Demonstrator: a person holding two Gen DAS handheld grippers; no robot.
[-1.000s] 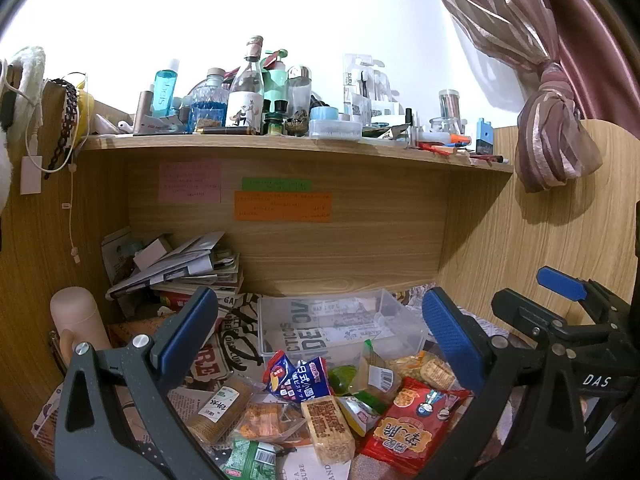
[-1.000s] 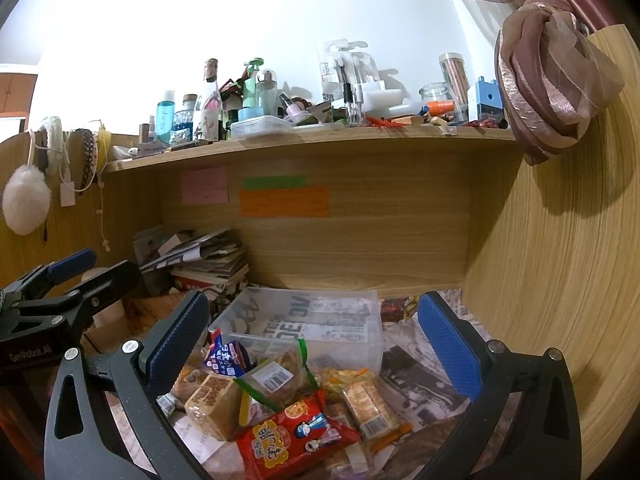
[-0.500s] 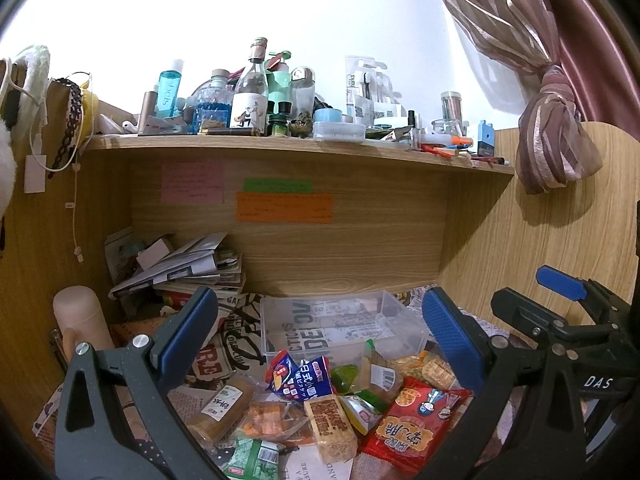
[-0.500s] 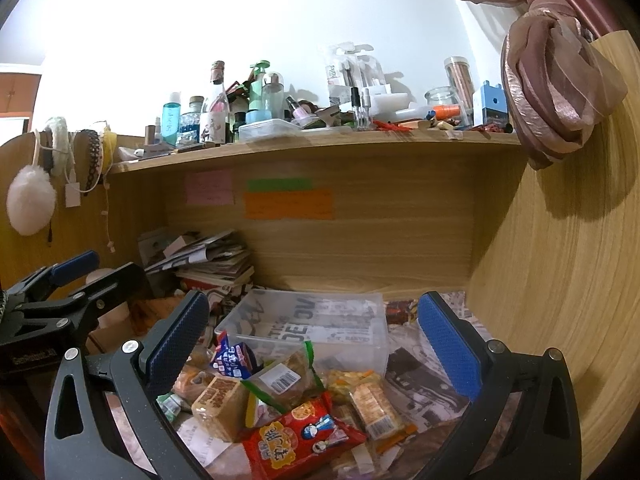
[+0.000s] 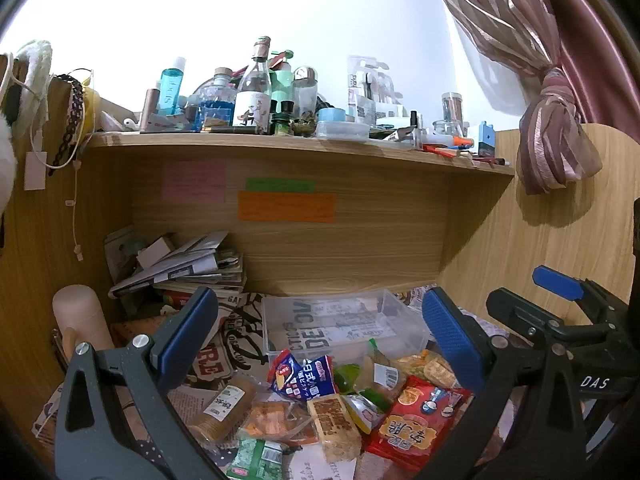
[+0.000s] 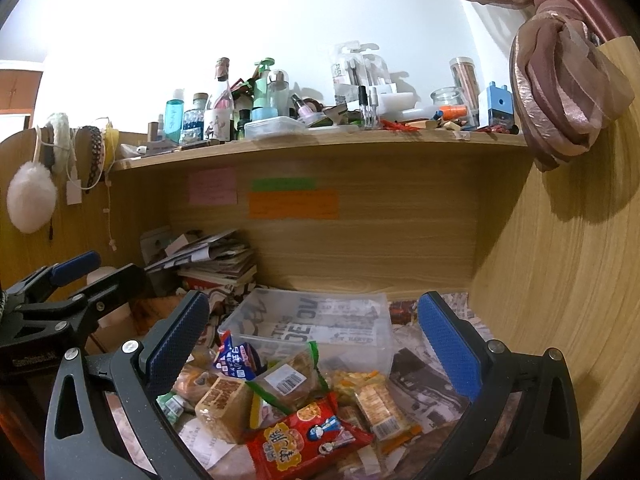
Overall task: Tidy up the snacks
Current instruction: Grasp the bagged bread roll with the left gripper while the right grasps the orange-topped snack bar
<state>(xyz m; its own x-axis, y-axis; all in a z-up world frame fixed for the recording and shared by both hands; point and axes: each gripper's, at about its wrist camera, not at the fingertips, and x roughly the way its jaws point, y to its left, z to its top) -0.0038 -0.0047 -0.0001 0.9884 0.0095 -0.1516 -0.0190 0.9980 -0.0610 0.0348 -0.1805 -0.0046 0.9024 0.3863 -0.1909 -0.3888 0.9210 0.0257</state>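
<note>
A pile of snack packets lies on the newspaper-covered desk in front of an empty clear plastic bin (image 5: pixel 340 322) (image 6: pixel 320 324). The pile includes a red packet (image 5: pixel 416 420) (image 6: pixel 308 440), a blue packet (image 5: pixel 306 376) (image 6: pixel 236 358), a brown cake bar (image 5: pixel 334 422) (image 6: pixel 222 402) and a barcoded clear bag (image 6: pixel 288 376). My left gripper (image 5: pixel 320 336) is open and empty, held above the pile. My right gripper (image 6: pixel 316 336) is open and empty, also above the pile. Each gripper shows at the edge of the other's view.
A stack of books and papers (image 5: pixel 180 268) sits at the back left. A beige cylinder (image 5: pixel 80 320) stands at the left. A crowded shelf (image 5: pixel 280 144) of bottles runs overhead. Wooden side panels (image 6: pixel 560 280) close in both sides. A tied curtain (image 5: pixel 556 136) hangs right.
Both grippers have lowered slightly and tilted a little toward the pile, so the scene sits a bit higher in each view. Nothing was grasped or moved.
</note>
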